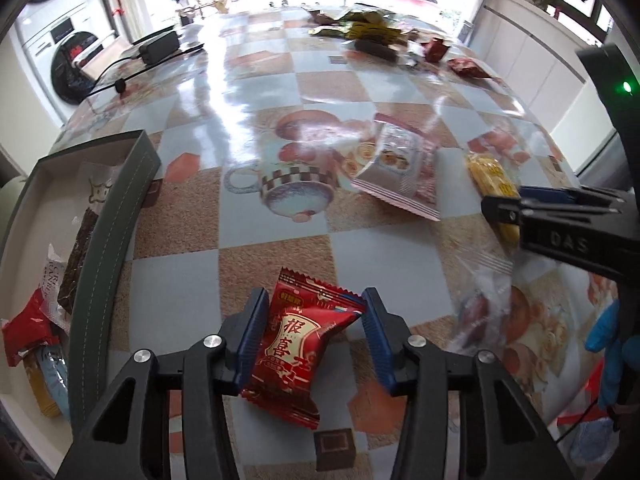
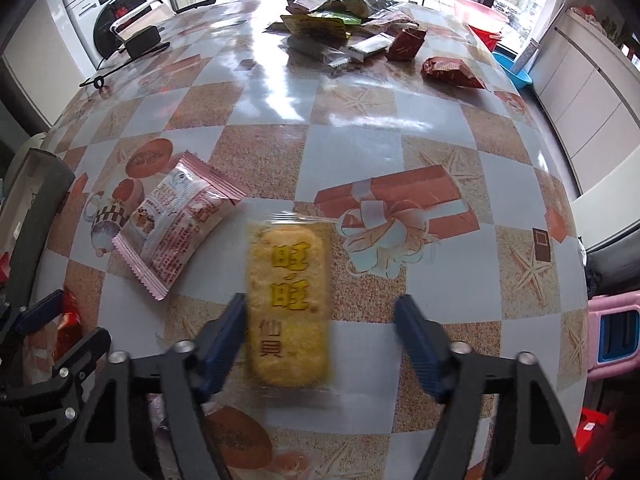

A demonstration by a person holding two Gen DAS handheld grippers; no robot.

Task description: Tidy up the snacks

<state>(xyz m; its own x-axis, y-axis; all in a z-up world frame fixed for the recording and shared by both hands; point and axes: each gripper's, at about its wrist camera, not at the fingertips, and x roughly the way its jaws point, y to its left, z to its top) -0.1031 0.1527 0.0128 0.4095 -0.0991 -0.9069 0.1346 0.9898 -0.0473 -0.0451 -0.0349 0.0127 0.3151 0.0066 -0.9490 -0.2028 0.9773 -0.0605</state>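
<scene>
Left wrist view: your left claw (image 1: pixel 316 340) straddles the red snack packet (image 1: pixel 306 346), which lies on the checked worktop (image 1: pixel 276 216) with its long axis running away from you, tilted a little to the right. The blue pad on the left side touches the wrapper's edge; the right pad stands just beside the far corner, so the jaws bracket the packet without clearly squeezing it. The green box (image 1: pixel 116 216), already carrying several wrapped snacks, sits to the left of this claw, near and open at the top, so any drop-off lies that way. To the right, the pink-and-white packet (image 1: pixel 400 172) rests beyond, and your right claw (image 1: pixel 504 216) reaches in over one end of the yellow rice cracker (image 1: pixel 490 176); from this angle you cannot tell how its jaws stand.

Right wrist view: that claw (image 2: pixel 322 336) has the yellow rice cracker (image 2: pixel 288 304) between its pads, the cracker's long axis pointing straight ahead along the fingers. The left pad is at the wrapper's edge; the right pad stands clear, with bare worktop (image 2: pixel 360 136) between, so it is open around the cracker, not gripping. The pink-and-white packet (image 2: pixel 176 224) lies just to the left, slanted. A heap of further snacks (image 2: pixel 340 28) waits at the far end, well apart.
</scene>
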